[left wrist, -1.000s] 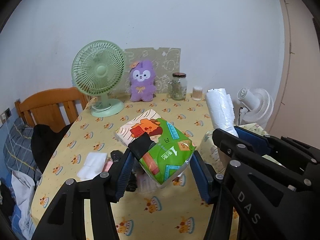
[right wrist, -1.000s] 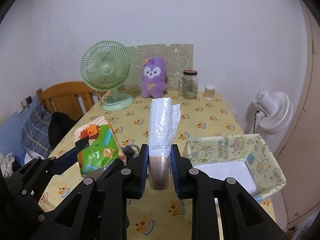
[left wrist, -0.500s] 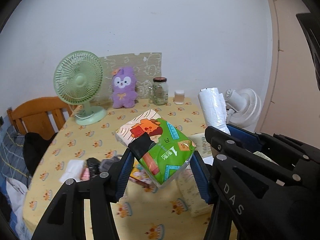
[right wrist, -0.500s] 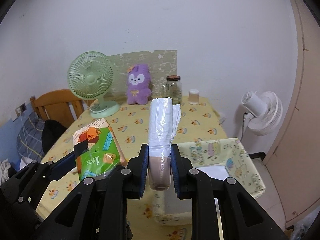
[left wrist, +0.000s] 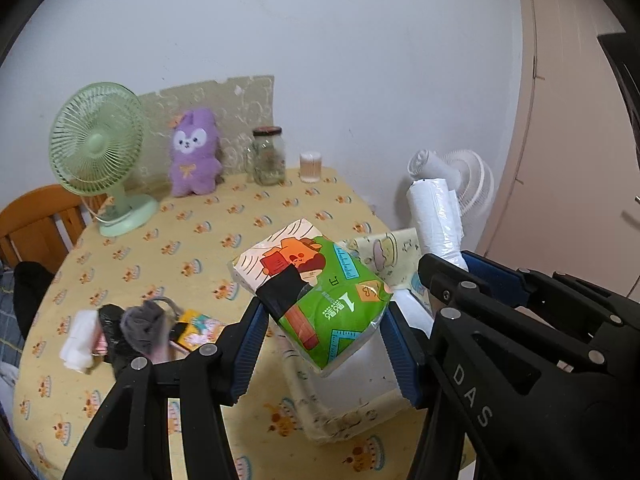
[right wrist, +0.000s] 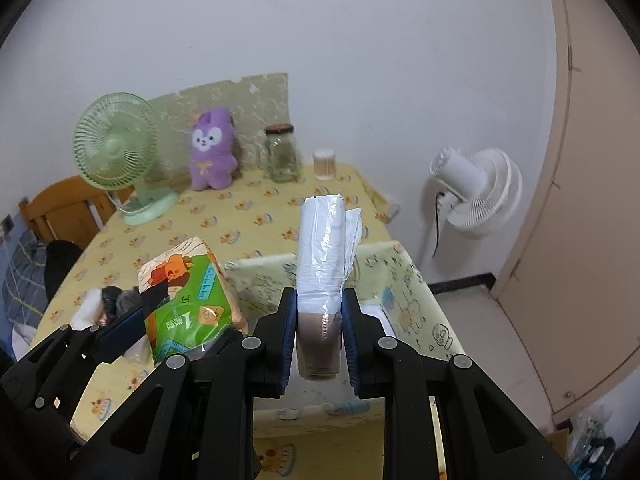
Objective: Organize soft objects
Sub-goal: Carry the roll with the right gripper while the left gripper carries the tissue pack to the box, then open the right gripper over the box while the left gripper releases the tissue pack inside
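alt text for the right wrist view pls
The right hand-held gripper clamps an upright roll of white plastic bags above a yellow patterned fabric bin. To its left, the left hand-held gripper holds a green and orange tissue pack over the yellow-clothed table.

Side-by-side wrist views over the same table (left wrist: 248, 216), facing the wall.

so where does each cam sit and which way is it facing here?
Left wrist: on the left gripper, looking along its fingers over the table toward the wall; the fingers pinch a tissue pack above the fabric bin; the right gripper shows at right.
Right wrist: on the right gripper, facing the same way; the fingers clamp a bag roll above the bin; the left gripper shows at lower left.
Shared: pack, roll, bin, green fan, purple plush.
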Demonstrator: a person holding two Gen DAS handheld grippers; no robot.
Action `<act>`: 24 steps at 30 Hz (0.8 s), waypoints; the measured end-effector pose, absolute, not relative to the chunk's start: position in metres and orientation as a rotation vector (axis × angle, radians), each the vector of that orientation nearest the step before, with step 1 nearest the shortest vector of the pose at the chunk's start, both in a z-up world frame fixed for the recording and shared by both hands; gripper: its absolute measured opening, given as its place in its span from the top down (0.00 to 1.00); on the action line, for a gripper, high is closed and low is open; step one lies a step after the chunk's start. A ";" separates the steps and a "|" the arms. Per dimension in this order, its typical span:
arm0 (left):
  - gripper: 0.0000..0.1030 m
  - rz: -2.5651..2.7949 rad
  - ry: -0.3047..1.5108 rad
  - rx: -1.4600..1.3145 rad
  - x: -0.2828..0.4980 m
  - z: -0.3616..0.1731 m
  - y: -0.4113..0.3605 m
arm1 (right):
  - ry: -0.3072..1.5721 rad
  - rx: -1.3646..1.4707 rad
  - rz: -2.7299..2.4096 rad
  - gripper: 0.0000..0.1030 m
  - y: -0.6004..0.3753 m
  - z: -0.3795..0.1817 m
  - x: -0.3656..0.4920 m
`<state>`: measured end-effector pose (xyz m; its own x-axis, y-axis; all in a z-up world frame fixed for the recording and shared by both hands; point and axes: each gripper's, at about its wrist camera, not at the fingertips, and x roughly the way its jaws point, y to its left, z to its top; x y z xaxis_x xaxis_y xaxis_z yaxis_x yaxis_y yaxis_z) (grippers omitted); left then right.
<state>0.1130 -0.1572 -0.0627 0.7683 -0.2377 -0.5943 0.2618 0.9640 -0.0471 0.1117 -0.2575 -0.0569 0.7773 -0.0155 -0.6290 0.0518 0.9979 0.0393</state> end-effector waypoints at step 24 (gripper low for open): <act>0.32 -0.360 0.719 0.108 0.163 -0.104 -0.199 | 0.767 0.098 -0.149 0.24 -0.302 -0.108 0.152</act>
